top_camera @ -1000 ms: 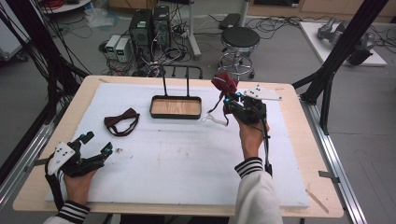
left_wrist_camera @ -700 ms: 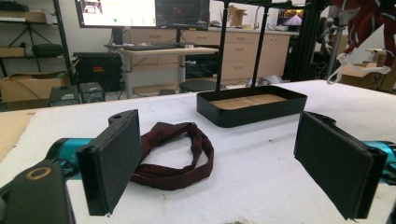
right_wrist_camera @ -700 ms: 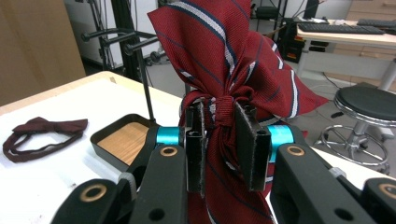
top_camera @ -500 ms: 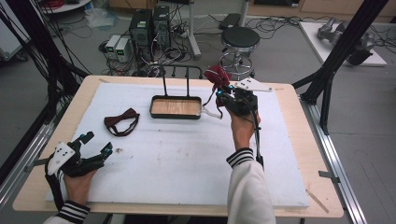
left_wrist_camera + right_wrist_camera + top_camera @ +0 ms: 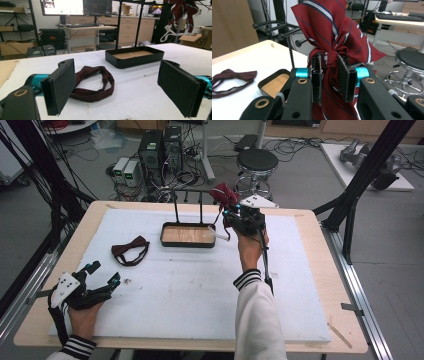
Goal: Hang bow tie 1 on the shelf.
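Note:
My right gripper [image 5: 231, 211] is shut on the knot of a red striped bow tie [image 5: 223, 196], held in the air by the right end of the black rack's top bar [image 5: 187, 193]. In the right gripper view the pads clamp the tie [image 5: 332, 27] at its centre band, and a white strap [image 5: 222, 234] hangs below. A dark maroon bow tie [image 5: 130, 251] lies flat on the white mat. My left gripper [image 5: 102, 275] rests at the near left, open, with its jaws wide and the maroon tie [image 5: 97, 82] lying beyond them.
A black tray with a wooden floor [image 5: 165, 239] stands at the rack's foot in the far middle of the mat [image 5: 200, 300]. Behind the table are a stool [image 5: 257, 161], computer boxes and cables. Black frame posts flank the table on both sides.
My right hand has carried the red tie to the left and farther from the person, closer to the rack's bar. The left gripper has stayed where it was.

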Demonstrator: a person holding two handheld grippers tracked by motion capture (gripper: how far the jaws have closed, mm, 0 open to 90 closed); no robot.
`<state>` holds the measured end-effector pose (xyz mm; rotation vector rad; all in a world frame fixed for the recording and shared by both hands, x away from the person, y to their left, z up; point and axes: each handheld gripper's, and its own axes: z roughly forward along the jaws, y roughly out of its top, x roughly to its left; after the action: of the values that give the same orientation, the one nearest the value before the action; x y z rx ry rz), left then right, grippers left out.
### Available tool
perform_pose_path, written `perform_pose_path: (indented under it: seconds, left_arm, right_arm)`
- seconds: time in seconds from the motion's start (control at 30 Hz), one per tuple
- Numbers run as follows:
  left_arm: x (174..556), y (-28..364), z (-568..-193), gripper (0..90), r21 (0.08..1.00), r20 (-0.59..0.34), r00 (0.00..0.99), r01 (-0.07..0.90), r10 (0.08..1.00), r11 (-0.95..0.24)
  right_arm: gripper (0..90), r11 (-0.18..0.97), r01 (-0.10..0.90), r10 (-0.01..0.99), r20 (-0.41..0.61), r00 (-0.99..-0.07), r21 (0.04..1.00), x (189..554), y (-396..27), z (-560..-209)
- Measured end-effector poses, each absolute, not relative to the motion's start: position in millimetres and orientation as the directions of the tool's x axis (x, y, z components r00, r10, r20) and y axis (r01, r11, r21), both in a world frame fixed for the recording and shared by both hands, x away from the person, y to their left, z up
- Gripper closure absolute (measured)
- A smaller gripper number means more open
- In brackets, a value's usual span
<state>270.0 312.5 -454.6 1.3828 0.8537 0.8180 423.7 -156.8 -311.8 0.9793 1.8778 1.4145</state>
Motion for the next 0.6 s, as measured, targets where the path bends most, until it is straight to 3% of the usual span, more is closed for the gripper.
perform_pose_path:
  seconds: [0.6]
  left_arm:
    - [270,313,-454,15.4,0.999,-0.033,0.472,0.013,0.881,0.031]
  right_arm:
    - [75.2,0.141,0.206,0.844,-0.009,-0.537,0.968,453,-136,-307]
